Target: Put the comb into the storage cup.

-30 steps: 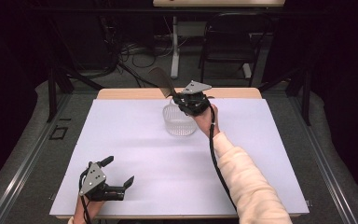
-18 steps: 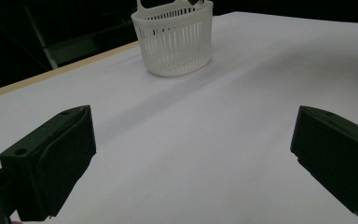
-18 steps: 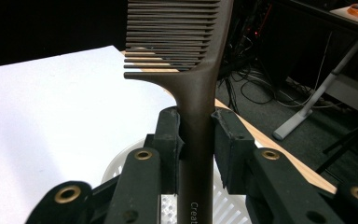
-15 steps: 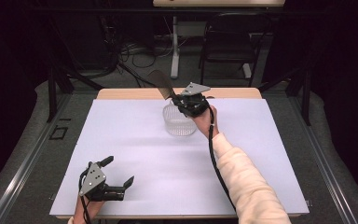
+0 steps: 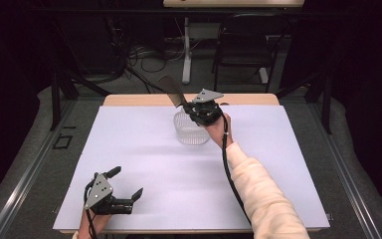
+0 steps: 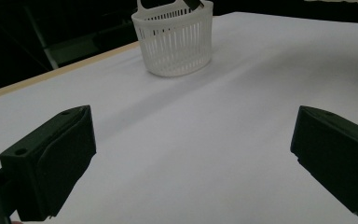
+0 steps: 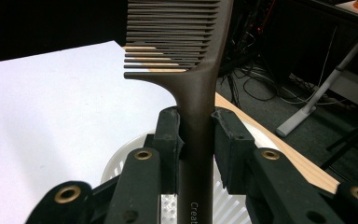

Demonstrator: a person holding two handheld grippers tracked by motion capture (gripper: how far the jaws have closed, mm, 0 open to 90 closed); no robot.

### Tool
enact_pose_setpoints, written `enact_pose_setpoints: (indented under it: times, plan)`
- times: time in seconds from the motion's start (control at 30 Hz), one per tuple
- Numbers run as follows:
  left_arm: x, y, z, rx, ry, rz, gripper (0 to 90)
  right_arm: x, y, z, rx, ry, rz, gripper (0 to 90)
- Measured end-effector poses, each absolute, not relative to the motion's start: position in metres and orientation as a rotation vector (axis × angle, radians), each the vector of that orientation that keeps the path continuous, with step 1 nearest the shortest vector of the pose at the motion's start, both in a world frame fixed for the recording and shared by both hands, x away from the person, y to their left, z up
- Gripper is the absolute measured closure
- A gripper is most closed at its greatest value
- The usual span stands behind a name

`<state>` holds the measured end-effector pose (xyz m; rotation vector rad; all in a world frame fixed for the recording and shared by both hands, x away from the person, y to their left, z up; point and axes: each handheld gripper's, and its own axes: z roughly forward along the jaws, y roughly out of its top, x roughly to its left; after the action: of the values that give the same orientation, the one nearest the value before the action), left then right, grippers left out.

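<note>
No visible shift across the three high-view moments; comb (image 5: 173, 91) clamped in right gripper (image 5: 205, 110) above basket (image 5: 191, 132) as before; left gripper (image 5: 110, 191) likewise unmoved, well short of basket.

Lab: black curtains (image 5: 25, 45), floor cables (image 5: 144, 55), white table (image 5: 144, 149)

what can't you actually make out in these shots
- Lower end of the dark brown plastic comb: right gripper view, hidden by the right claw.
- Inside of the white slatted plastic basket: high view, covered by that claw.
- Comb's printed lettering: right gripper view, cut off by the bottom edge.
</note>
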<state>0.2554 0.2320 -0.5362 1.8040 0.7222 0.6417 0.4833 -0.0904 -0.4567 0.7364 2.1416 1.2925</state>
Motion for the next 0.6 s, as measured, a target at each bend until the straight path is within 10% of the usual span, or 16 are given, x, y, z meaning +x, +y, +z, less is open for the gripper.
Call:
enact_pose_setpoints:
  times: [0.6]
  plan:
    - [0.2553, 0.2321, -0.5362, 1.805, 0.721, 0.644, 0.0, 0.4855, -0.0916, -0.4632, 0.741, 2.163, 1.268, 72.4]
